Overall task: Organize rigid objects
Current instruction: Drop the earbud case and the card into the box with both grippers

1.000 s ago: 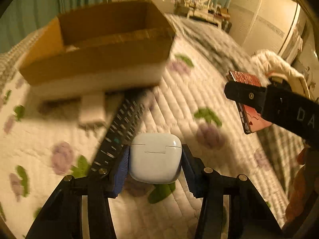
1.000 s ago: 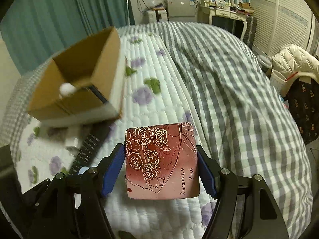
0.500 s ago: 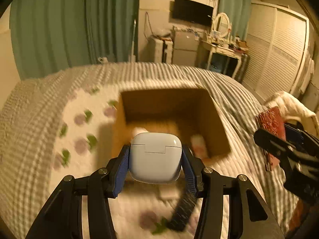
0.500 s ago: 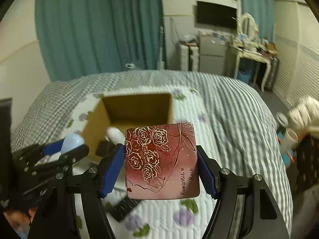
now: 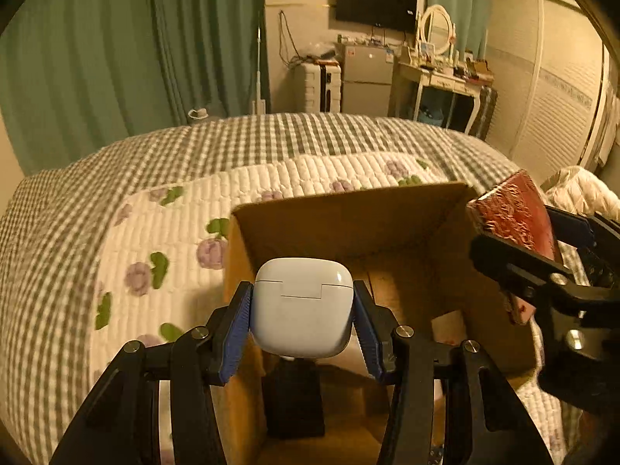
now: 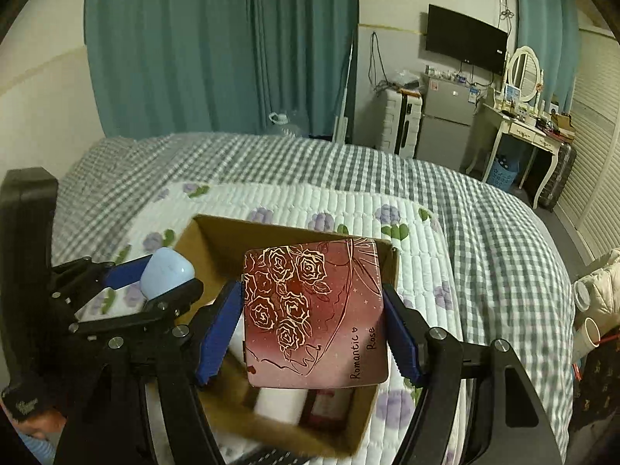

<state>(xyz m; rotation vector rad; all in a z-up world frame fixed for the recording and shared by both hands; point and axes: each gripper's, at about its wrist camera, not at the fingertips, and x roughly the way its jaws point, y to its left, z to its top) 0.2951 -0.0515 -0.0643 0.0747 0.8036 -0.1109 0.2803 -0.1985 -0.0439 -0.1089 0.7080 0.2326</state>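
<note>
My left gripper point(image 5: 302, 310) is shut on a white earbuds case point(image 5: 302, 306) and holds it above the left part of an open cardboard box point(image 5: 348, 217). My right gripper point(image 6: 314, 314) is shut on a dark red rose-printed square box point(image 6: 316, 310) marked "Romantic Rose", held over the same cardboard box point(image 6: 217, 244). The left gripper with the earbuds case point(image 6: 166, 273) shows at the left of the right wrist view. The red box point(image 5: 511, 213) shows at the right of the left wrist view. Inside the cardboard box lie a black item point(image 5: 292, 399) and a white item point(image 6: 279, 403).
The cardboard box stands on a white floral quilt point(image 5: 162, 240) over a grey checked bedspread point(image 6: 484, 224). Green curtains point(image 5: 135, 58), a small fridge point(image 6: 445, 124), a dressing table point(image 6: 519, 124) and a wardrobe stand beyond the bed. A white jacket point(image 6: 604, 290) lies at the right.
Both grippers have risen and come over the open cardboard box, each still holding its object. The remote and white item on the quilt have dropped out of view.
</note>
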